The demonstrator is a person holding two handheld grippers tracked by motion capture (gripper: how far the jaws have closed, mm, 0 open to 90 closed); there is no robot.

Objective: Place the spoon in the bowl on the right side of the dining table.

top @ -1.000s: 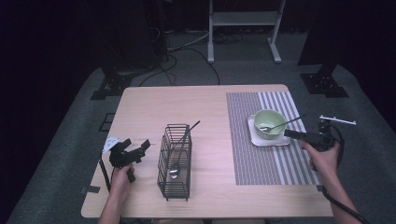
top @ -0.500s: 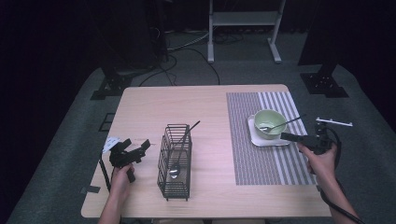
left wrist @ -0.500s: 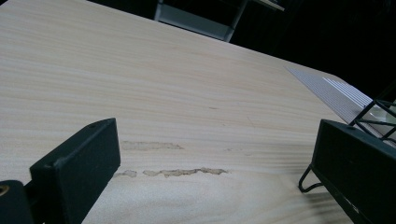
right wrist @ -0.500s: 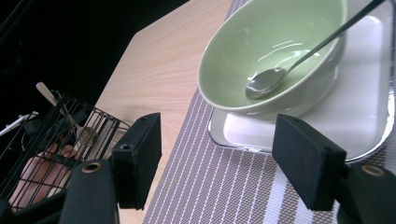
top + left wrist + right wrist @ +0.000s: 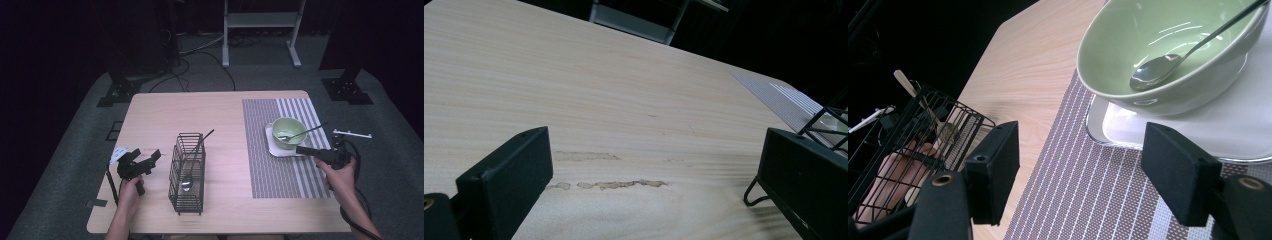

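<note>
A pale green bowl (image 5: 288, 131) stands on a white square plate (image 5: 272, 146) on the striped placemat (image 5: 270, 172), with a spoon (image 5: 301, 134) leaning in it. My right gripper (image 5: 301, 149) lies just right of the plate, pointing left at it, open and holding nothing. In the right gripper view the bowl (image 5: 1168, 55) and its spoon (image 5: 1158, 70) are just beyond the spread jaws of that gripper (image 5: 1083, 165). My left gripper (image 5: 147, 157) rests open near the table's left edge, aimed toward the black wire basket (image 5: 187, 187). In its own view the left gripper (image 5: 654, 170) holds nothing.
The wire basket holds a long-handled spoon (image 5: 190, 172) and stands at mid-table near the front; its foot (image 5: 824, 125) shows beside the left gripper's right jaw. Bare wood lies between basket and placemat. The table's right edge is close to my right hand.
My right hand has edged slightly left toward the plate. The left hand, the basket and the bowl stay as they were.
</note>
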